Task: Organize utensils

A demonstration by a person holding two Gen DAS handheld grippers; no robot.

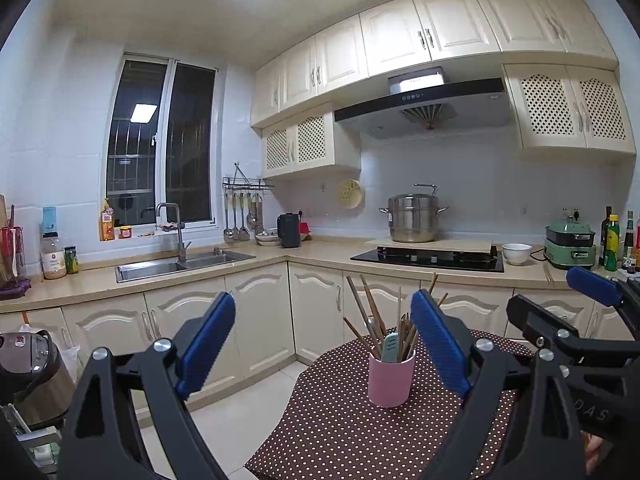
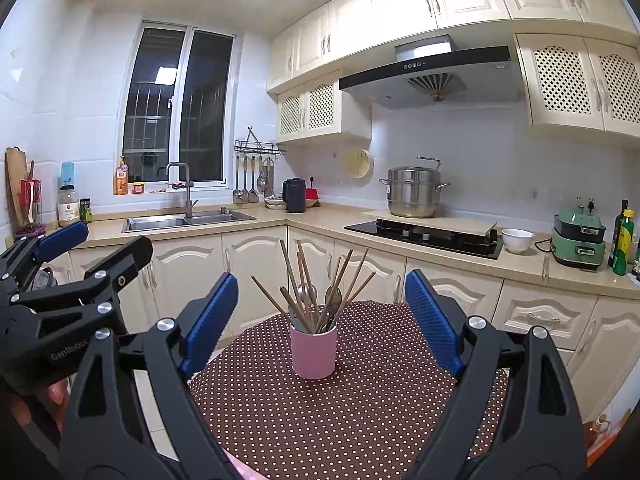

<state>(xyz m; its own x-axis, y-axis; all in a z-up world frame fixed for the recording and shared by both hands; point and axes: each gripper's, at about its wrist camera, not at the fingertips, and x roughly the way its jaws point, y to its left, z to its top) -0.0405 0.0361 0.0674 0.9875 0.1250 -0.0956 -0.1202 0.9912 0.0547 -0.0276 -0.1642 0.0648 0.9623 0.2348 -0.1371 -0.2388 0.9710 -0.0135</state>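
On a small table [image 2: 360, 420] covered with a brown cloth dotted in white stands a pink cup [image 2: 313, 352], upright and near the middle of the cloth. Packed into the cup are many wooden chopsticks [image 2: 304, 280], fanning outward at different angles, along with a couple of metal spoons [image 2: 307, 292] whose bowls show among them. From the left wrist view a pale green utensil handle [image 1: 390, 346] also sits in the cup, at its front.

The left gripper [image 1: 322, 338] hangs above the table's left edge with its blue-padded fingers [image 1: 206, 340] spread wide apart and nothing between them; the cup lies ahead of it, just beside the right-hand pad. The right gripper [image 2: 320, 316] is likewise spread wide and holds nothing, and the cup sits straight ahead, centred in the gap between its pads but well short of them. Each gripper shows at the edge of the other's view: the right gripper at the far right of the left camera, the left gripper at the far left of the right camera. They are beside one another and apart.

Beyond the table runs an L-shaped kitchen counter [image 2: 320, 216] with cream cabinets beneath. Set into it are a steel double sink [image 2: 188, 219] under a dark window, and a black hob [image 2: 428, 236] with a large steel pot [image 2: 414, 192] standing behind it on a pale board. A white bowl [image 2: 517, 240] and a green cooker [image 2: 579, 238] stand to the right of the hob.
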